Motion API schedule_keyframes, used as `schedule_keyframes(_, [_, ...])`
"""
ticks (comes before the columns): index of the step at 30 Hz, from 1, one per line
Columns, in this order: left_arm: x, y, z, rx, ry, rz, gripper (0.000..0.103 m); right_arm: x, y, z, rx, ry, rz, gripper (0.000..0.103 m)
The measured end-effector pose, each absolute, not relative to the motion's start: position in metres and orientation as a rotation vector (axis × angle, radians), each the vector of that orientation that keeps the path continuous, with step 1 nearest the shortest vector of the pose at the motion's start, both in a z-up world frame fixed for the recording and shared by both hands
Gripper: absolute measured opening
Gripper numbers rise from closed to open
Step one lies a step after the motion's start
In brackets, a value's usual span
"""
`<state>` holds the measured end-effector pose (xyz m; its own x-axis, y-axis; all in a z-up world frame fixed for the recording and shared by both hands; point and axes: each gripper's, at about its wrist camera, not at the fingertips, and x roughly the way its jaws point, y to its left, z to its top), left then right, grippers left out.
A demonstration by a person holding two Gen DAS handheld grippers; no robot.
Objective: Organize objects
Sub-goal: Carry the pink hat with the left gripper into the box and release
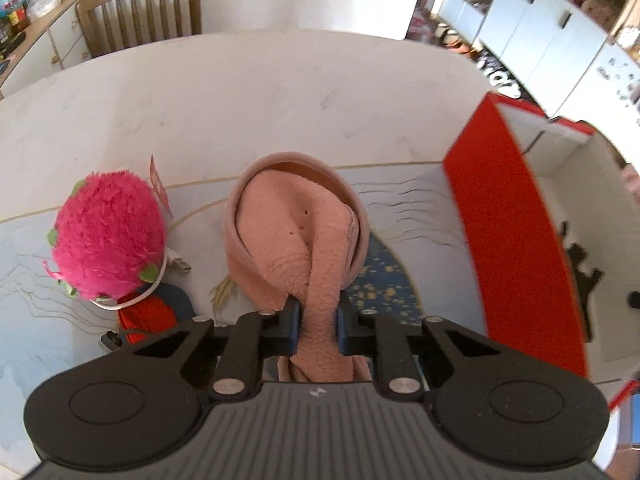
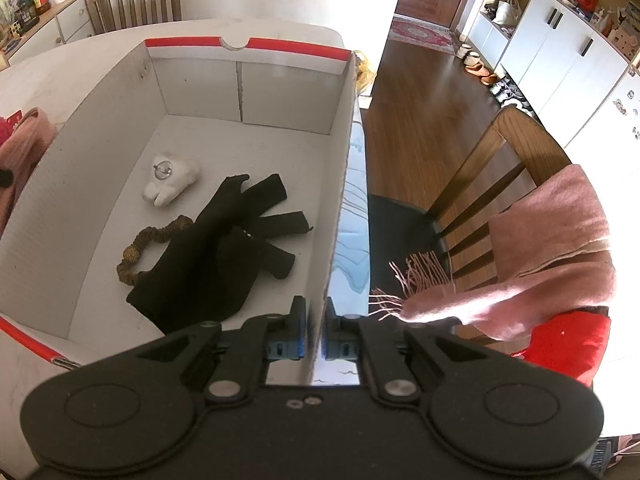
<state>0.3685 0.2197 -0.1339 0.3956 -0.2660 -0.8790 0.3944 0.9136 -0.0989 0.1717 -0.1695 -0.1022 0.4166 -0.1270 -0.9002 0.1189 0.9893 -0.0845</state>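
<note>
On the bench (image 1: 240, 92), pale and marble-like, lay a pink fleece cloth (image 1: 288, 232), bunched into a hooded fold; one end pinched between the pads of the left tool (image 1: 318, 328), clamped on that cloth. No earlier view to compare. To the cloth's left sat a fuzzy magenta plush fruit (image 1: 108, 236) with green leaf tips and a red tag, resting on a white cable (image 1: 160, 280) with a plug at its end. Beside and below it, something red (image 1: 146, 318), too hidden to name. To the right stood a red-and-white box (image 1: 516, 240), its red side facing the cloth. Over at the box's near right wall, right tool (image 2: 316, 332) closed tight on that thin cardboard edge. Inside the box (image 2: 248, 92): a black glove (image 2: 224, 248), a brown beaded band (image 2: 160, 240) partly under it, and a small white plush (image 2: 172, 178) farther back. Beyond the box, off the bench, a wooden chair (image 2: 488, 168) draped with a pink fringed scarf (image 2: 552, 248).
</note>
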Motion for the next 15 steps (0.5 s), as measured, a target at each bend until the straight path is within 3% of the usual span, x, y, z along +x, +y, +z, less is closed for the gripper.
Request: schedule_keyframes(15, [0.324, 0.185, -0.059, 0.143, 0.939, -0.65, 0.016, 0.173, -0.17, -0.101, 0.001, 1.125, -0.153, 0.004])
